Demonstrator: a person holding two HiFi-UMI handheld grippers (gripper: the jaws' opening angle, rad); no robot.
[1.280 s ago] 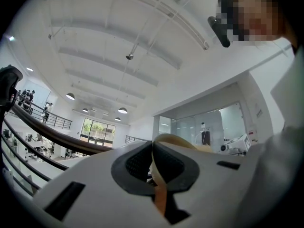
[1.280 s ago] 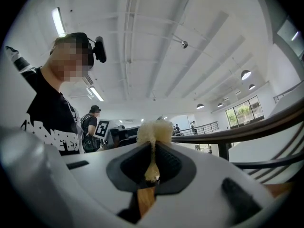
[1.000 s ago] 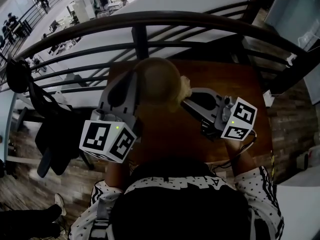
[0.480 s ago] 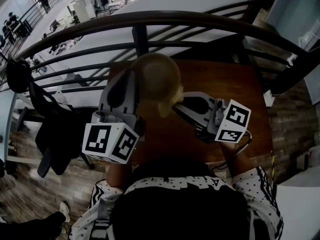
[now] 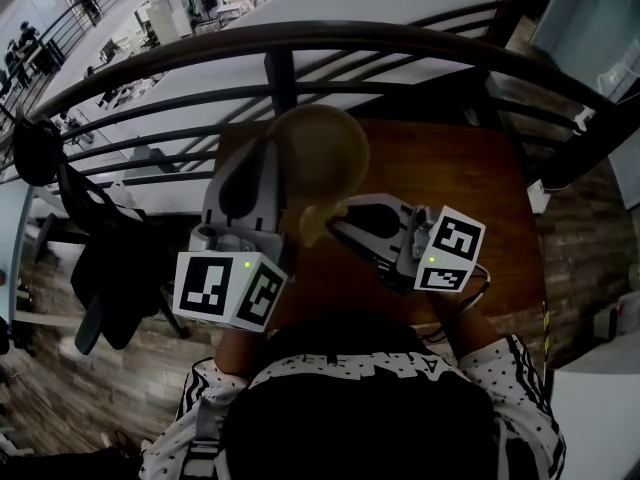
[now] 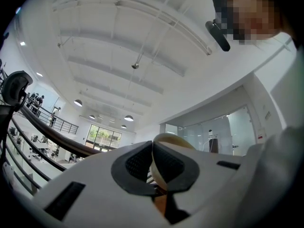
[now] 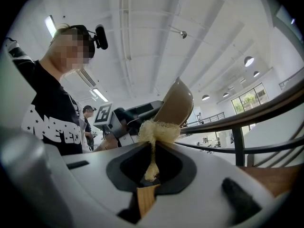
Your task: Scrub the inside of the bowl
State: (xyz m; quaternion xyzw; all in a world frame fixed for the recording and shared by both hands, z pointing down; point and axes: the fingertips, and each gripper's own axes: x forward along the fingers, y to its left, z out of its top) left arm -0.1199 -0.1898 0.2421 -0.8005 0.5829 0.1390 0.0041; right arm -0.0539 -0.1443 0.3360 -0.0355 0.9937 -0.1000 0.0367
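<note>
Field notes, head view, left to right.

- Left gripper (image 5: 264, 163): comes up from 7 o'clock of the bowl (image 5: 322, 148), marker cube nearest the person. In the left gripper view the jaws are pinched almost fully together on the bowl's thin pale rim, one pad on each face of the wall. Judged purpose: this hand acts as the clamp, lifting the bowl off the table (image 5: 450, 168) and tipping it on edge so the other tool can get at it.
- The bowl: tan and round, carried in the air near 12 o'clock of the frame, in front of the dark railing (image 5: 300, 38). The right gripper view shows it tilted, not level. Which face is turned toward the scrubber cannot be told for certain.
- Scrub pad (image 5: 312, 223): a pale, fibrous wad at 6 o'clock of the bowl, just under its lower edge. Whether it touches the bowl is not clear.
- Right gripper (image 5: 338, 226): reaches in from 4 o'clock of the pad, pointing toward the bowl. In the right gripper view its jaws are closed down tight on the pad's waist, squeezing it to a narrow strip, while the loose tuft fans out past the tips. Judged purpose: the tuft is left free as the working end, so soft fibre, not hard jaw, meets the bowl.

Judgement: scrubbing is under way or about to be, with the pad at the rim, not deep inside. Risk: the thin rim could slip in the clamp when the pad pushes on it.
</note>
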